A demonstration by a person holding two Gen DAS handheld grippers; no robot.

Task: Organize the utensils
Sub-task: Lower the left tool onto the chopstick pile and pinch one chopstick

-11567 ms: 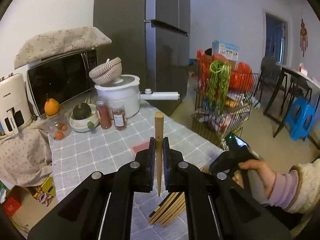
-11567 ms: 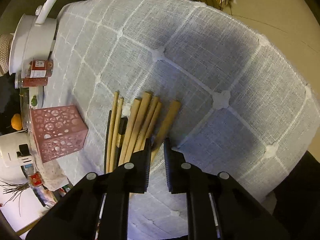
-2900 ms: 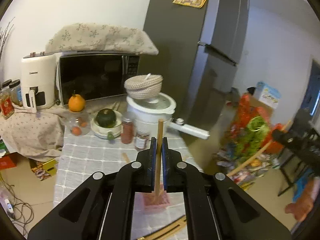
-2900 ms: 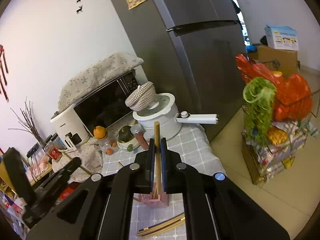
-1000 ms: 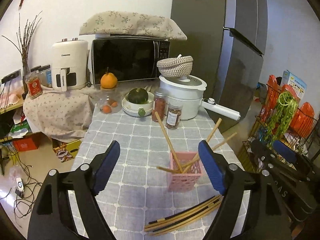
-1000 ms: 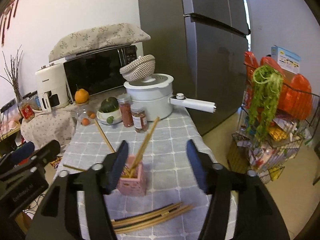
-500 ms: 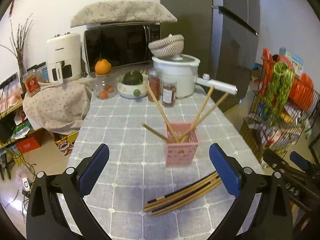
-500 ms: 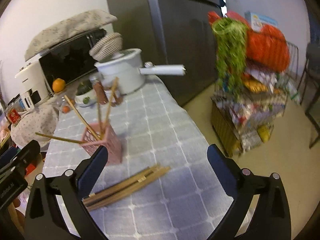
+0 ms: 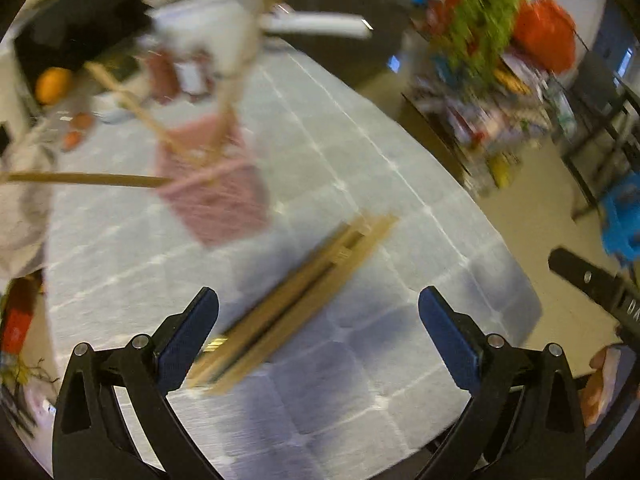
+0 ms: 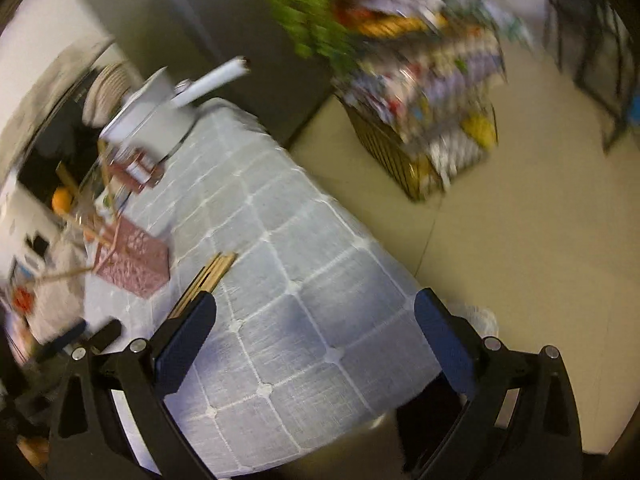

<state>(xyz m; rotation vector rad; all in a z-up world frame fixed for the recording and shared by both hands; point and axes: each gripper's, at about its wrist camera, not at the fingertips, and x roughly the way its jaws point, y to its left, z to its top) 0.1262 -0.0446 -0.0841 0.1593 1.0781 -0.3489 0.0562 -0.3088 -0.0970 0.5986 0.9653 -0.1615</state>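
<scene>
**Wooden chopsticks wait on the table while both tongs hang empty**

Wood-coloured chopsticks [image 9: 296, 300] lie in a loose bundle on the grey checked tablecloth [image 9: 380, 360], just in front of the pink holder [image 9: 212, 192], which already has a few sticks [image 9: 84, 179] leaning out of it at odd angles. The left tongs [image 9: 318, 334] are spread wide with nothing between them, tilted down over the near end of the bundle. The right tongs [image 10: 316, 336] gape just as wide and just as empty, hanging over bare cloth, with the bundle [image 10: 204, 280] off beside their left finger. Both views are smeared, so fine detail is hard to read.

To my eye this is the reach for the next pick-up. What comes next looks fiddly: getting one pair of tongs square over the bundle, lowering until the fingers sit either side of a single stick, then closing without dragging its neighbours along.
</scene>
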